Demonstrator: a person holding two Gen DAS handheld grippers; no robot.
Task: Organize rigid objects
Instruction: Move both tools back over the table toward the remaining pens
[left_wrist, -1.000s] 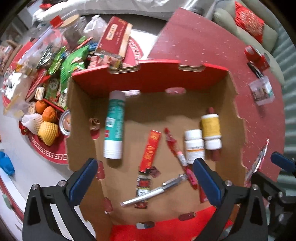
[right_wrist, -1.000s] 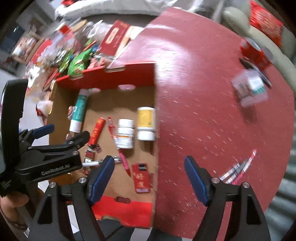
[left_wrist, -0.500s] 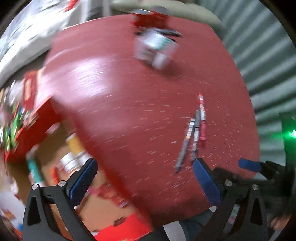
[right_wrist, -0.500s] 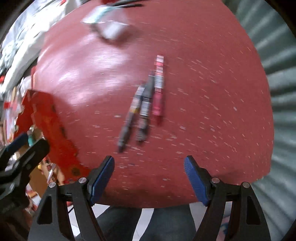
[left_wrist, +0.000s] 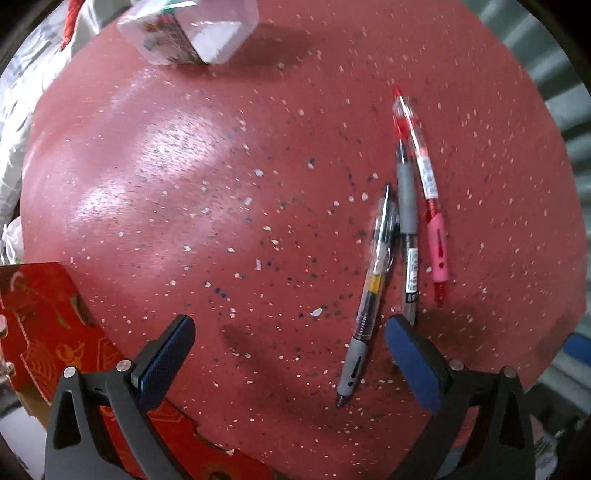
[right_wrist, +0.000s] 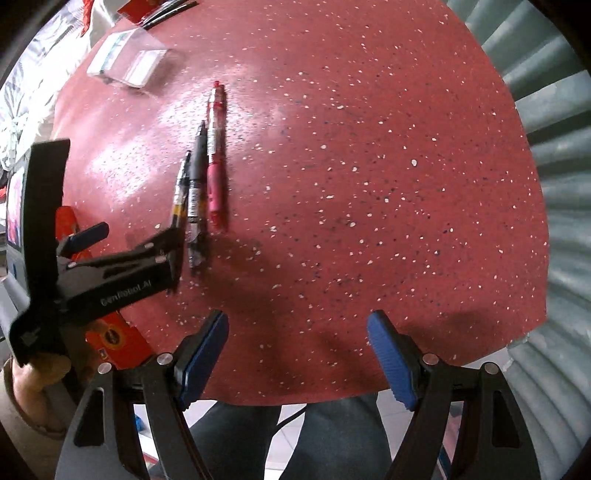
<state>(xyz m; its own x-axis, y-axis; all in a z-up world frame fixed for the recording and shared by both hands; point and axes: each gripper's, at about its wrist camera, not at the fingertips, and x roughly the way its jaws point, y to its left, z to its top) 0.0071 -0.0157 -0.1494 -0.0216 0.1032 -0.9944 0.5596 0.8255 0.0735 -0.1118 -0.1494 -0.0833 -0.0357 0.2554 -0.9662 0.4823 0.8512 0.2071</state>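
Your left tool (left_wrist: 288, 354) hangs open and empty over the red surface (left_wrist: 184, 184), and it is the nearer one. Three pens (left_wrist: 402, 229) lie side by side just ahead, toward its right finger, long axes running roughly away from you. The clear pen (left_wrist: 369, 288) is closest. Your right tool (right_wrist: 297, 354) is likewise open, farther off.
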